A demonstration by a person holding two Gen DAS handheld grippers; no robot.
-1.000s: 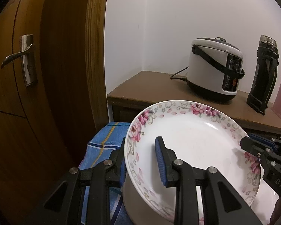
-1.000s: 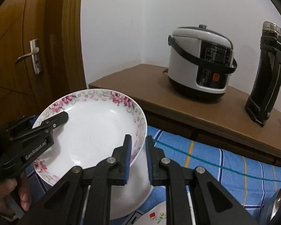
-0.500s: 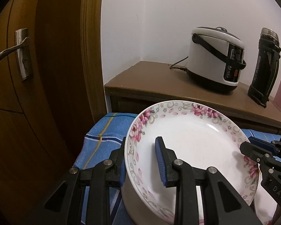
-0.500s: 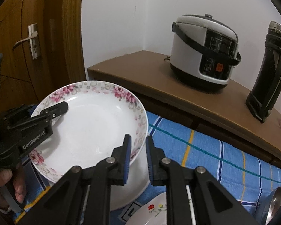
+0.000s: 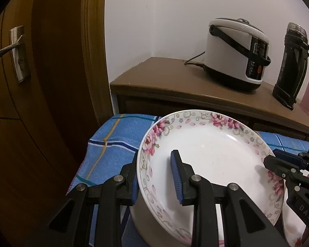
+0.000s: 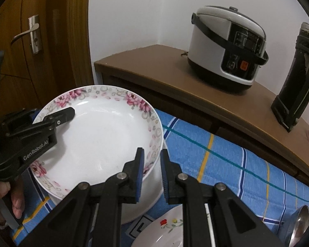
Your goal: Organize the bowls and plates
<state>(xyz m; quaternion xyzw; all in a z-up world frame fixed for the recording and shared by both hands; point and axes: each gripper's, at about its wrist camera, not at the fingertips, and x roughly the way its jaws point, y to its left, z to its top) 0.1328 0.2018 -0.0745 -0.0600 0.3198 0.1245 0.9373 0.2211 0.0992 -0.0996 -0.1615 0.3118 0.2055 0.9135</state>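
Big brown door fills the nine o'clock side of the left wrist view, its metal handle up near ten. Across the back, from twelve round to three, runs the brown surface, and on it stands the white and black rice cooker at one o'clock, with a tall black flask just beyond it at two.

Down front, a blue checked cloth spreads across the low surface. And here is the action: the floral plate sits at the centre of both views, held above a plain white bowl, whether it touches the bowl cannot be told. It is tilted, its pink-flowered rim raised toward nine o'clock in the left wrist view.

The left gripper straddles the plate's rim at six o'clock in its own view, one blue pad inside the dish, the other outside under the rim, clamped on the plate. The right gripper pinches the opposite rim, jaws narrow, plate edge between the pads. A hand shows at eight o'clock behind the left gripper.

At five o'clock in the right wrist view lies a second plate with a small red flower, and a metal spoon glints at four.
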